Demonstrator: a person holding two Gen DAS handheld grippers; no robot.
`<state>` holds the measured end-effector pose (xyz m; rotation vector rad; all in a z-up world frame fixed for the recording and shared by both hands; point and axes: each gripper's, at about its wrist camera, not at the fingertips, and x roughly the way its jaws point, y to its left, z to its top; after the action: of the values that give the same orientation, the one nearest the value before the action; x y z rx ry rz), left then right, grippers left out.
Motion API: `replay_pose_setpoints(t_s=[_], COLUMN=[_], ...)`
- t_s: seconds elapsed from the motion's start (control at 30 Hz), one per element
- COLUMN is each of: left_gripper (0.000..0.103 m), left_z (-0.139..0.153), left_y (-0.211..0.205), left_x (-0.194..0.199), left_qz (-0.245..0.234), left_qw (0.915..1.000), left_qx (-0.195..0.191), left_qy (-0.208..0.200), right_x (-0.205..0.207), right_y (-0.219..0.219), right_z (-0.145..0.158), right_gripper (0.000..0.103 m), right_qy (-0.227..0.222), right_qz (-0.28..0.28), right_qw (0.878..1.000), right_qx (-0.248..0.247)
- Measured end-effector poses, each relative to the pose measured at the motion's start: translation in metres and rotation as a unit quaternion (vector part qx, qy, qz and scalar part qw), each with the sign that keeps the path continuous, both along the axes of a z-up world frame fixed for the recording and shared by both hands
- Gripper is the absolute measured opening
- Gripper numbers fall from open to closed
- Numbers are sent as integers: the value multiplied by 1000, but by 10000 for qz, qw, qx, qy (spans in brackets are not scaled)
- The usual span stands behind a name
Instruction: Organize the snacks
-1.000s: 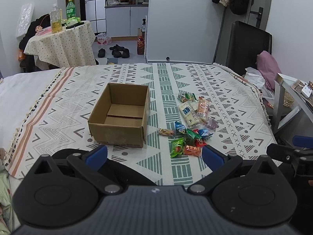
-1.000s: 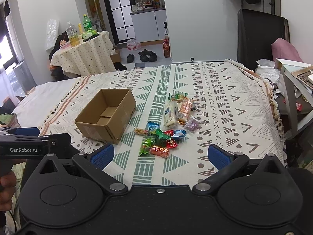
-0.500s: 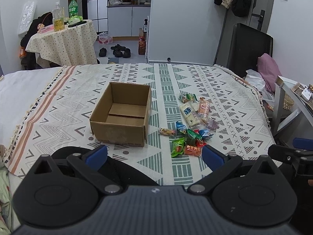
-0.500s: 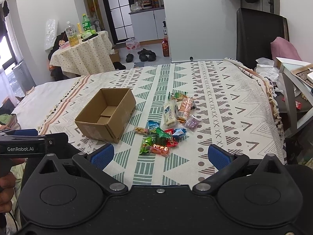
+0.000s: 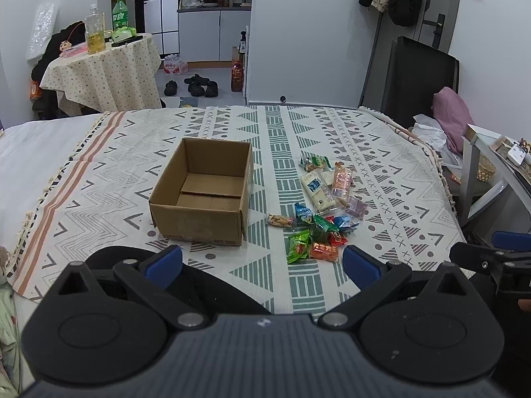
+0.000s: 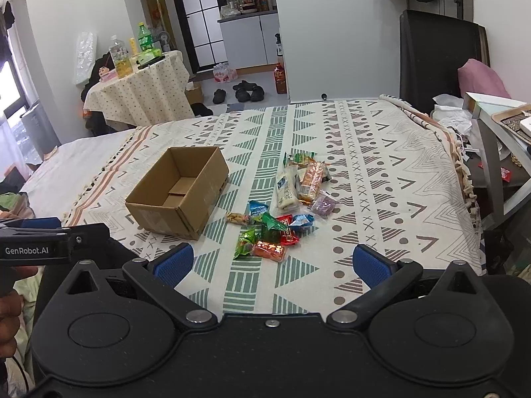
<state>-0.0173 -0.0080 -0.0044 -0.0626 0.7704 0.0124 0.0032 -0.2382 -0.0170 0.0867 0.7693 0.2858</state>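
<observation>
Left black two-finger gripper (image 5: 262, 263) and right black two-finger gripper (image 6: 270, 263): blue-padded fingers (image 6: 174, 262) spread wide, empty, side by side.

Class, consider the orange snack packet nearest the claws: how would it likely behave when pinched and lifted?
The orange snack packet looks like a small, flat, sealed film wrapper, so it is probably light. Its glossy surface may be slippery between pads. Lying flat on the patterned cloth, it seems unlikely to roll, but may crinkle or flex when pinched.
</observation>
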Motion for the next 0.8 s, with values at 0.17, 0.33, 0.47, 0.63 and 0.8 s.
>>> replay_pose_setpoints(t_s=[0.17,0.33,0.47,0.63,0.8], left_gripper=[102,102,102,102,102], left_z=[0,0,-1,-5,-11], left_y=[-2,-5,-7,-8,-10], left_x=[-2,-2,2,8,18], left_qz=[-11,-38,-86,-150,-209], left_qw=[10000,10000,10000,9999,9997], left_qx=[5,-5,-26,-34,-91], left_qy=[-10,-3,10,43,76], right_x=[0,0,-1,3,7], right_y=[-1,0,0,-5,-8], right_z=[0,0,-1,-2,-5], right_gripper=[103,103,103,103,103], right_qy=[-4,-13,-10,-20,26], right_qz=[39,46,58,74,71], right_qw=[10000,10000,9999,9998,9998], right_qx=[44,51,89,170,203])
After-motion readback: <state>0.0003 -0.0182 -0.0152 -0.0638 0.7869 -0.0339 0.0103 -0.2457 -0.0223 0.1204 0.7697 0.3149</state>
